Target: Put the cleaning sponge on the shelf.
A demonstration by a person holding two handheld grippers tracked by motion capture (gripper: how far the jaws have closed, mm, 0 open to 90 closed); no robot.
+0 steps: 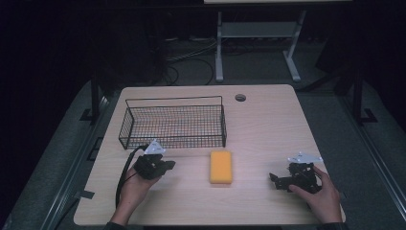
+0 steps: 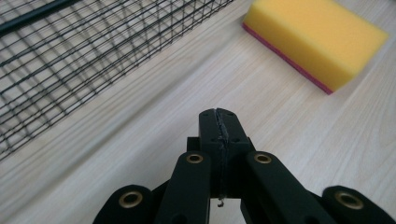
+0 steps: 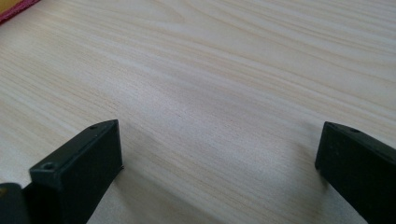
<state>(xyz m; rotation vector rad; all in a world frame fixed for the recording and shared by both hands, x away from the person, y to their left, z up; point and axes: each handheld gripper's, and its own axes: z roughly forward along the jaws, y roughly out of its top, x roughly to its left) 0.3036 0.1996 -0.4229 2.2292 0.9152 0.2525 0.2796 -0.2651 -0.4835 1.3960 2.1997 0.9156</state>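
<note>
- Left gripper (image 2: 218,116) pressed closed, empty; right gripper (image 3: 219,154) spread wide over bare table (image 1: 268,124).
- Sponge (image 1: 220,166) lies between them, beside the basket (image 1: 173,123).
- Looks light and squashy; pinch its long sides.

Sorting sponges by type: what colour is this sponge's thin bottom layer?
Pinkish red, under the yellow sponge; clearest in the left gripper view.

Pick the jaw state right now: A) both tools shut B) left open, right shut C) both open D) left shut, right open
D: in the left gripper view the left tool has its jaws pressed together, while in the right gripper view the right tool has its jaws spread wide over bare table.
</note>
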